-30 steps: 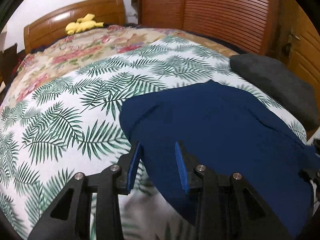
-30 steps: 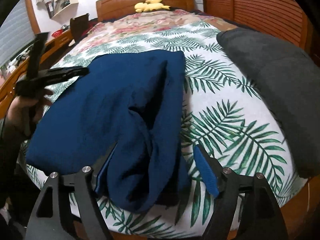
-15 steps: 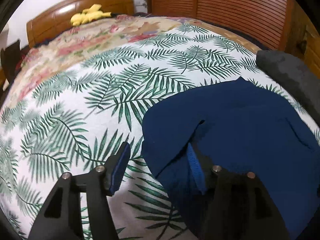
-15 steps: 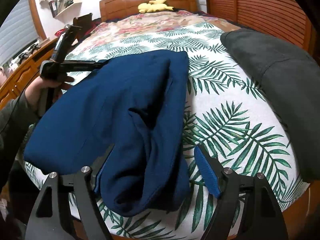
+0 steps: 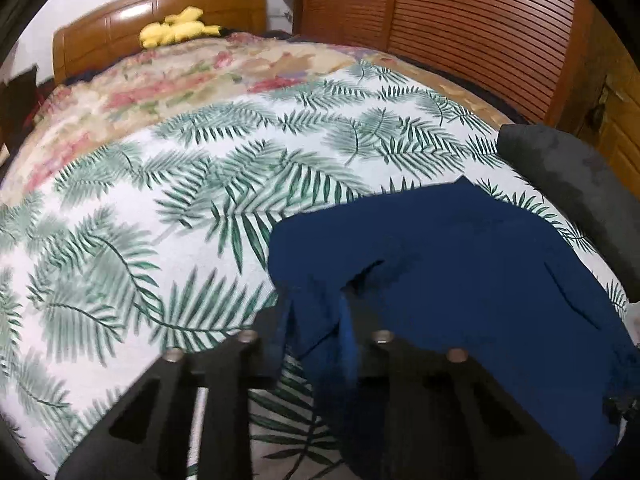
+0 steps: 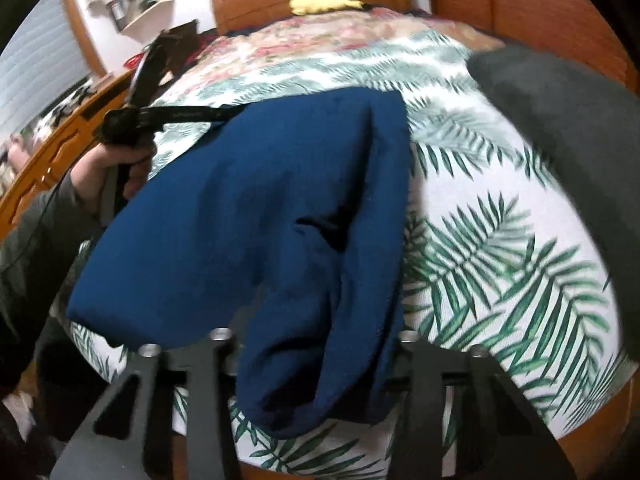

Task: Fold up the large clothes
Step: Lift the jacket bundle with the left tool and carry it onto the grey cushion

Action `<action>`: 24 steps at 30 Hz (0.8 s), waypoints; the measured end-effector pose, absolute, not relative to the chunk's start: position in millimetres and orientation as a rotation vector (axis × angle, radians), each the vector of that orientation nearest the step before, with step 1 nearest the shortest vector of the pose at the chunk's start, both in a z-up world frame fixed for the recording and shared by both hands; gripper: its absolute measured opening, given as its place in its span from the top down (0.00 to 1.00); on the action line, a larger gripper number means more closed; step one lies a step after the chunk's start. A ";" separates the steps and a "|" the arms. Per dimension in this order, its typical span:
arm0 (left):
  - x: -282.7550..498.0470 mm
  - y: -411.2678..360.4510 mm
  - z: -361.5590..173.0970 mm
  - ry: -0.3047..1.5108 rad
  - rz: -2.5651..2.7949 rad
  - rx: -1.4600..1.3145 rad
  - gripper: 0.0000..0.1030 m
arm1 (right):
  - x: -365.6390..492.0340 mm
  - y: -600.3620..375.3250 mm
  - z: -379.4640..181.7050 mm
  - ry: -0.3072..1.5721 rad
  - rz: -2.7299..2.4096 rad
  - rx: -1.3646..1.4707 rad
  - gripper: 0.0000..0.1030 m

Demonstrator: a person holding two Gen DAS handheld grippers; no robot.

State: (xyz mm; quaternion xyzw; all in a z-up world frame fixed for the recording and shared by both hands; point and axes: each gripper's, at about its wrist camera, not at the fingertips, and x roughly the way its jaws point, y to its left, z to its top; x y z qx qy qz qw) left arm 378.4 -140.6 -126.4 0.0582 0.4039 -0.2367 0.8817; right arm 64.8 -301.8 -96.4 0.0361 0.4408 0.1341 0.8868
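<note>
A dark blue garment (image 5: 460, 264) lies partly folded on the palm-leaf bedspread (image 5: 160, 208). My left gripper (image 5: 312, 320) is shut on the garment's near left corner, cloth pinched between its blue pads. In the right wrist view the garment (image 6: 248, 216) bunches toward me, and its thick folded end fills the gap of my right gripper (image 6: 320, 344), whose jaws press on the cloth from both sides. The left gripper (image 6: 224, 114) also shows there at the garment's far left edge, held by a hand.
A dark grey cushion (image 5: 576, 184) lies on the bed's right side, also in the right wrist view (image 6: 568, 128). A yellow plush toy (image 5: 176, 30) sits by the wooden headboard (image 5: 120, 28). Slatted wooden wardrobe doors (image 5: 460, 20) stand behind. A wooden dresser (image 6: 48, 152) stands left.
My left gripper slid onto the garment's corner and closed on it. My right gripper closed in on the bunched end of the garment and moved closer to the bed.
</note>
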 end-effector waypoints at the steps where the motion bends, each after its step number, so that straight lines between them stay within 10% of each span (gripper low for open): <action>1: 375.5 -142.2 -119.1 0.822 -0.487 0.126 0.87 | 65.7 -303.8 -94.7 0.913 0.294 0.073 0.76; 24: 339.9 -327.4 72.9 0.430 -0.562 0.103 0.90 | 63.6 -457.1 67.4 0.550 0.127 -0.113 0.86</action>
